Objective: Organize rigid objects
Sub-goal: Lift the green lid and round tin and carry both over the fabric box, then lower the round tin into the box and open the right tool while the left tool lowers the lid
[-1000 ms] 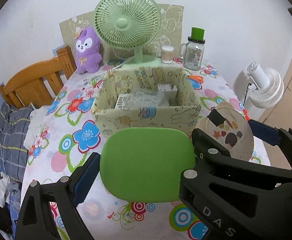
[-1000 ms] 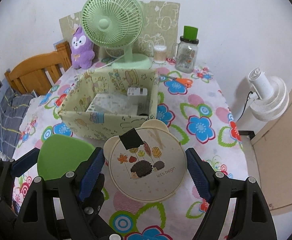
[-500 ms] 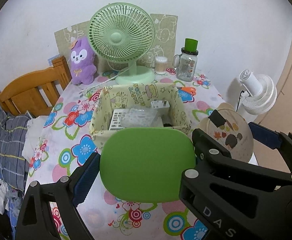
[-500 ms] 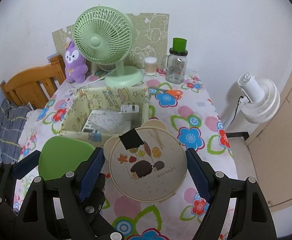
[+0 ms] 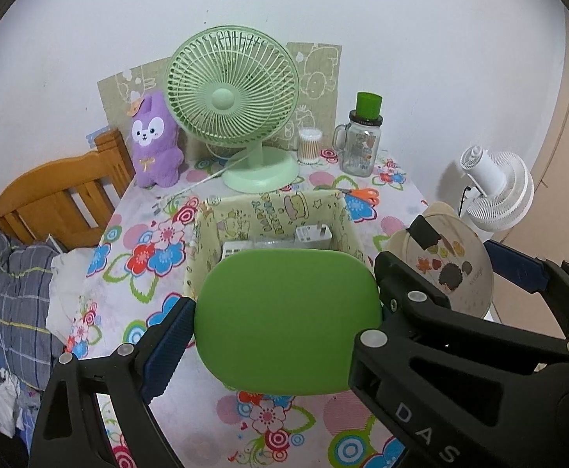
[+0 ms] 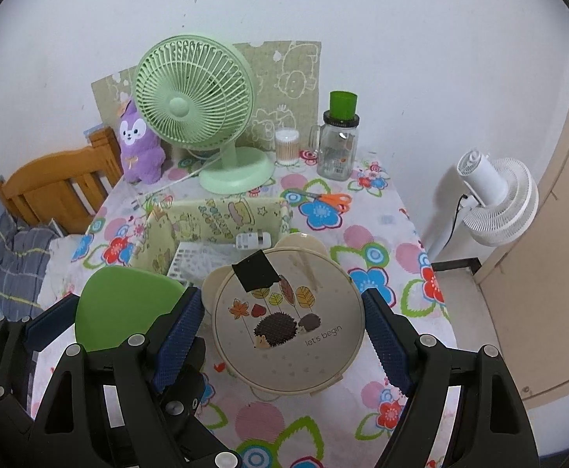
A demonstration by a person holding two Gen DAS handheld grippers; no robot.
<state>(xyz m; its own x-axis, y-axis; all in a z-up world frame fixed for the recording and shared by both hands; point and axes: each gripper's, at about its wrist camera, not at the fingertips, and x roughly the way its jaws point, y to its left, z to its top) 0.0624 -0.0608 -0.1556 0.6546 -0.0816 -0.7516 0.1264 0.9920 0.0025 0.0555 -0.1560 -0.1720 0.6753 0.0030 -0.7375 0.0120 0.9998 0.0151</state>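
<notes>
Fabric storage box [image 6: 214, 226] mid table [image 6: 382, 234], top open, floor partly taken by white tray [image 6: 202, 263] and white adapter [image 6: 253, 240]. Behind box: green fan [image 6: 194, 109], purple plush [image 6: 138, 144], swab jar [image 6: 286, 146], glass mug jar [image 6: 337, 148] crowd back edge. Orange scissors [image 6: 329, 199] lie right of box. Right table strip bare. White floor fan [image 6: 495, 199] off right edge; wooden bed frame [image 6: 56, 187] left

Storage box [image 5: 272, 214] mid-desk [image 6: 382, 241], small items inside; desk fan [image 5: 233, 105] behind it by the wall; plush toy [image 5: 155, 144] left of fan; swab jar [image 5: 310, 145] and lidded mug jar [image 5: 360, 140] right of fan; scissors [image 6: 329, 199] on desk before the mug jar; wooden headboard [image 5: 58, 191] left of desk; standing fan [image 6: 495, 199] on floor to the right.
</notes>
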